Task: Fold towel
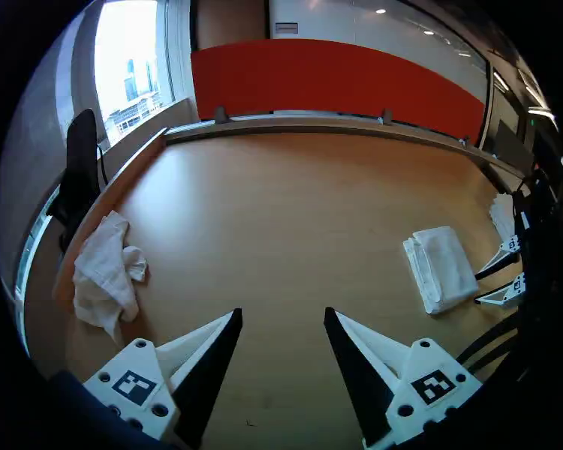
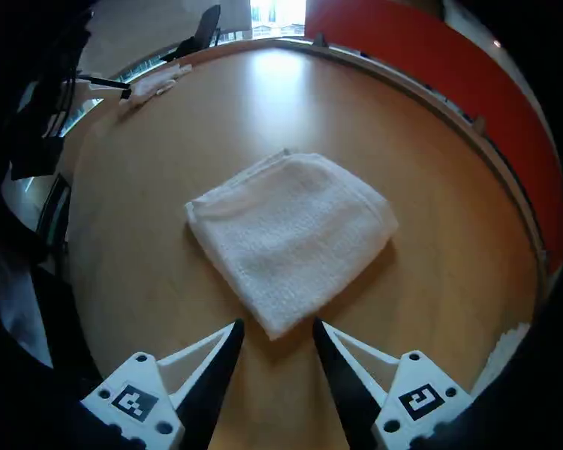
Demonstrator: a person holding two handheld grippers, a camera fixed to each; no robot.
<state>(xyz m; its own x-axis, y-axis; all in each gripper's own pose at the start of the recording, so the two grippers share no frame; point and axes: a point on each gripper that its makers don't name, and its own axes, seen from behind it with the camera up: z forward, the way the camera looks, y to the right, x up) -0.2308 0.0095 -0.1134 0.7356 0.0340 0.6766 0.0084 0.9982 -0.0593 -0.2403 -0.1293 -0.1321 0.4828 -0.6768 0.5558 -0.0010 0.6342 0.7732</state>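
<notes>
This is an office in a city building. In the left gripper view a long pale-wood desk [image 1: 296, 202] spreads out ahead. A red divider panel [image 1: 334, 79], the kind that screens off workstations, stands along its far edge at twelve o'clock. At ten o'clock a black office chair [image 1: 80, 169] sits beside a tall window [image 1: 127, 67] that looks out on tower blocks [image 1: 131, 86]. Recessed ceiling lights [image 1: 379, 10] shine at one o'clock.
</notes>
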